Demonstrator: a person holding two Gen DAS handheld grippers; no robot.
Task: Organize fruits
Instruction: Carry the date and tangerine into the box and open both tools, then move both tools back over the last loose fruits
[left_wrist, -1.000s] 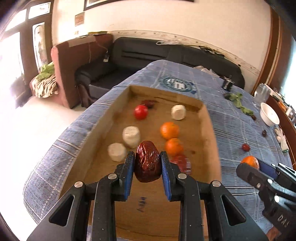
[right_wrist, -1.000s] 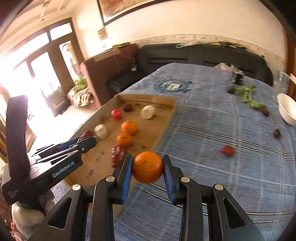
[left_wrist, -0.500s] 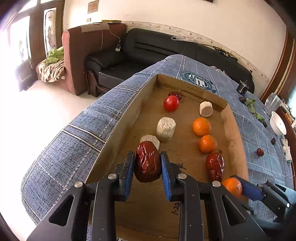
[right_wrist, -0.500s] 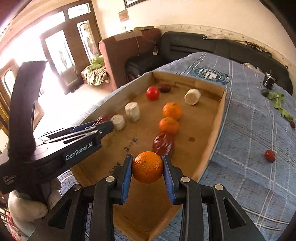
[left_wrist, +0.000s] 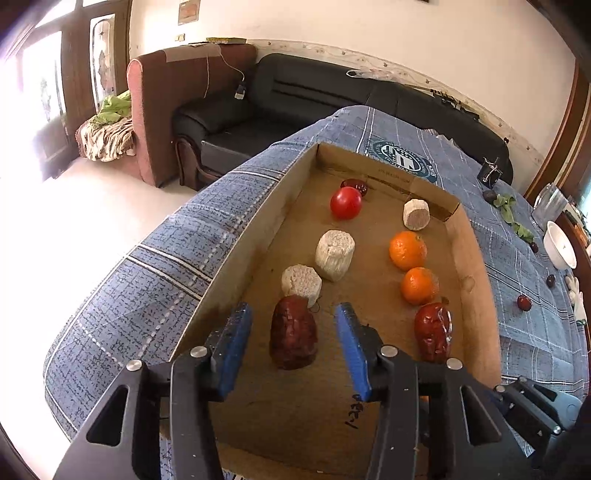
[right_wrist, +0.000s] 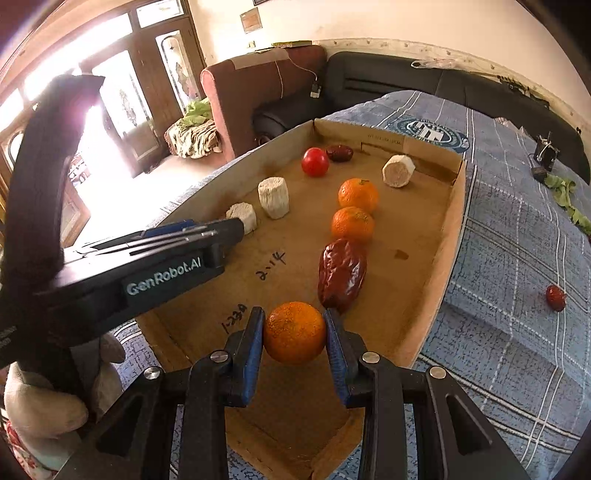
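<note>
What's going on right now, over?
Left gripper opening, date released in box. Right gripper shut on orange, above box floor. Nothing in the way.

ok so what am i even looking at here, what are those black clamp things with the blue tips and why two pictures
Those are hand-held grippers, one in each of a person's hands, no robot arm. Each carries a fisheye camera looking along its fingers, hence two pictures. In the left-hand picture, the left gripper is opening; the wrinkled dark red date between its blue pads now rests in the shallow cardboard tray. In the right-hand picture, the right gripper clamps a round orange mandarin. The tray, on a blue checked tablecloth, also holds two more mandarins, another date, pale cylindrical chunks and a red tomato.
</note>
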